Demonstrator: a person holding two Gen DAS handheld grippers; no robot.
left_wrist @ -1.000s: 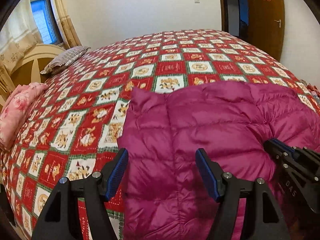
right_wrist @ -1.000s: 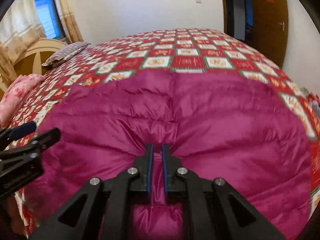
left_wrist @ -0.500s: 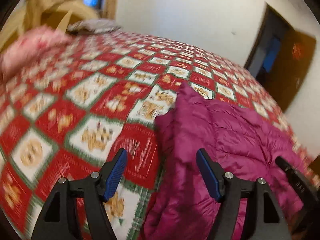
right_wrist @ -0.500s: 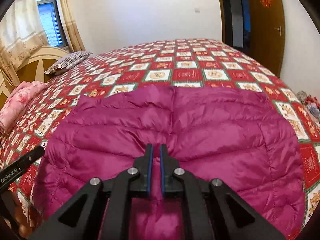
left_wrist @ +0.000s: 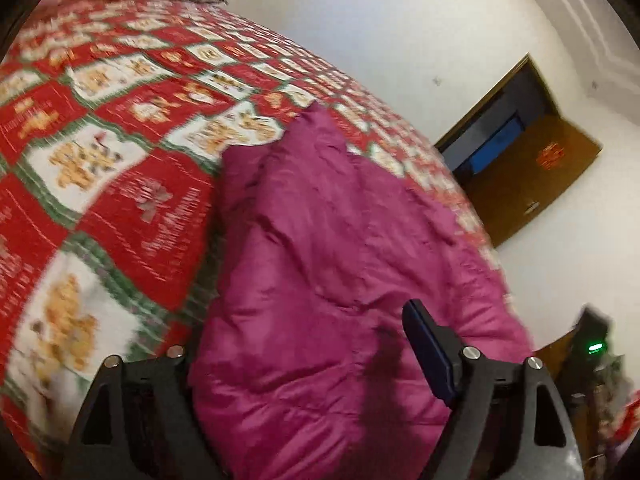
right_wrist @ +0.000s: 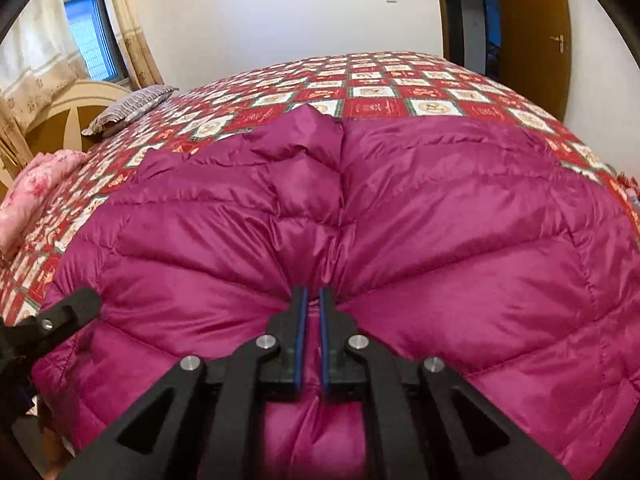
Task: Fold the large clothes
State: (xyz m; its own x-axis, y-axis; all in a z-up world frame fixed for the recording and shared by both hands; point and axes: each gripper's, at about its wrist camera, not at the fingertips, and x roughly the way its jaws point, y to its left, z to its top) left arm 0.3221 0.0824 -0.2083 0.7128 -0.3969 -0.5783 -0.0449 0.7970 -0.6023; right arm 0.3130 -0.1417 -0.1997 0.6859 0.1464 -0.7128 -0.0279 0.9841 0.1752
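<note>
Your magenta down jacket [right_wrist: 400, 208] lies spread across the near half of the bed [right_wrist: 400, 92], its quilted back bulging up toward you and its far edge falling short of the striped pillow [right_wrist: 128, 108] at the headboard end. Your right hand-held gripper [right_wrist: 312, 300] is pressed nearly together on a bunched ridge of the jacket near its near edge, and the fabric puckers in radiating creases around that pinch. Your left hand-held gripper [left_wrist: 304, 340] is spread wide at the jacket's left side. One blue-padded finger shows over the fabric, while the other is hidden behind a bulge of jacket that rises between the two, so you appear to be straddling that edge without having closed on it.

Judging from how the jacket lies, you are early in the fold. Part of the left side looks raised and doubled toward the middle seam, but no flat, finished panel shows, and the right side is still laid out full width. What seems left is to close on the left edge, carry it over, bring in the other side, and then halve the length.
</note>
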